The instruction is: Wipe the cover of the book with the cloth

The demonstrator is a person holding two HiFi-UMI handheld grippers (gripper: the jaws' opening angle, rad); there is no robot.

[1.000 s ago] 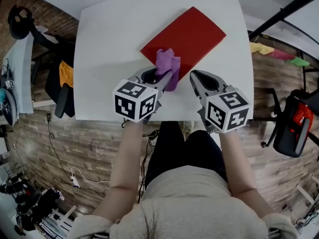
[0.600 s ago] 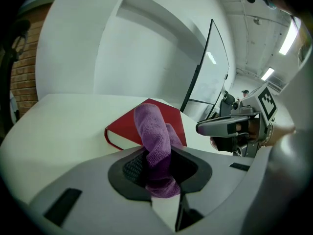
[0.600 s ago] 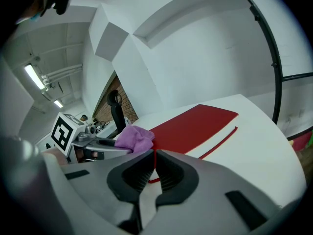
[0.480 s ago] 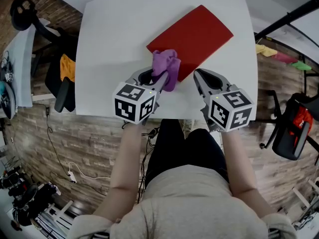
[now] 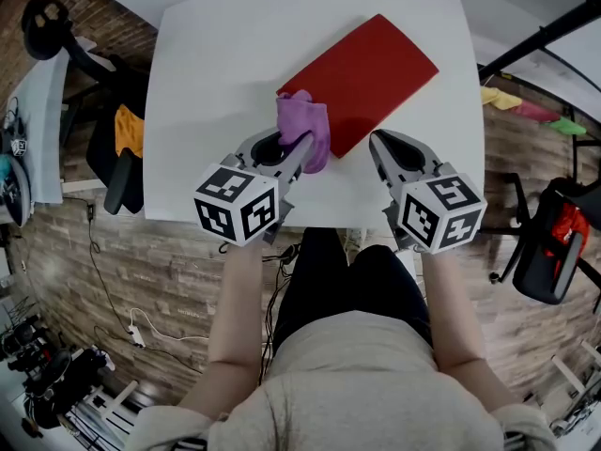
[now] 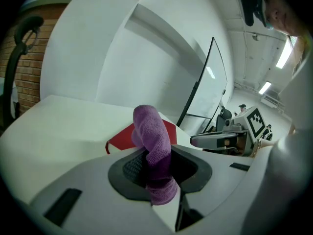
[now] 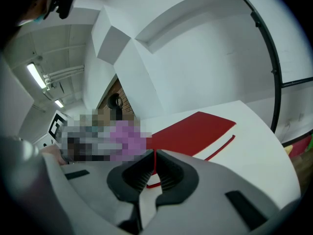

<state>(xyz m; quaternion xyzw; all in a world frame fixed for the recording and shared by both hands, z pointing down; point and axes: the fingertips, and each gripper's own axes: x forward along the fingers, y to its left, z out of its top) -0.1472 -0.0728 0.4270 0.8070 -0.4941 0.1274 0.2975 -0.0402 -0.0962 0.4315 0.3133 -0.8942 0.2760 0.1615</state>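
A red book (image 5: pixel 368 75) lies at an angle on the white table (image 5: pixel 216 73). My left gripper (image 5: pixel 302 150) is shut on a purple cloth (image 5: pixel 303 125), which bunches up over the book's near left corner. In the left gripper view the cloth (image 6: pixel 152 140) stands up out of the left gripper (image 6: pixel 157 156), with the red book (image 6: pixel 171 129) just behind it. My right gripper (image 5: pixel 377 140) is shut and holds nothing, just off the book's near edge. The right gripper view shows the right gripper (image 7: pixel 153 153) with its tips touching over the book (image 7: pixel 195 128).
The table's front edge (image 5: pixel 310 224) runs just under both grippers. A dark chair (image 5: pixel 113 158) with an orange item stands left of the table. Another black chair (image 5: pixel 554 242) stands to the right. A black pole (image 5: pixel 535 31) crosses at the upper right.
My left gripper has drawn slightly left and back with the cloth, which now sits nearer the book's left corner. The right gripper has hardly moved.
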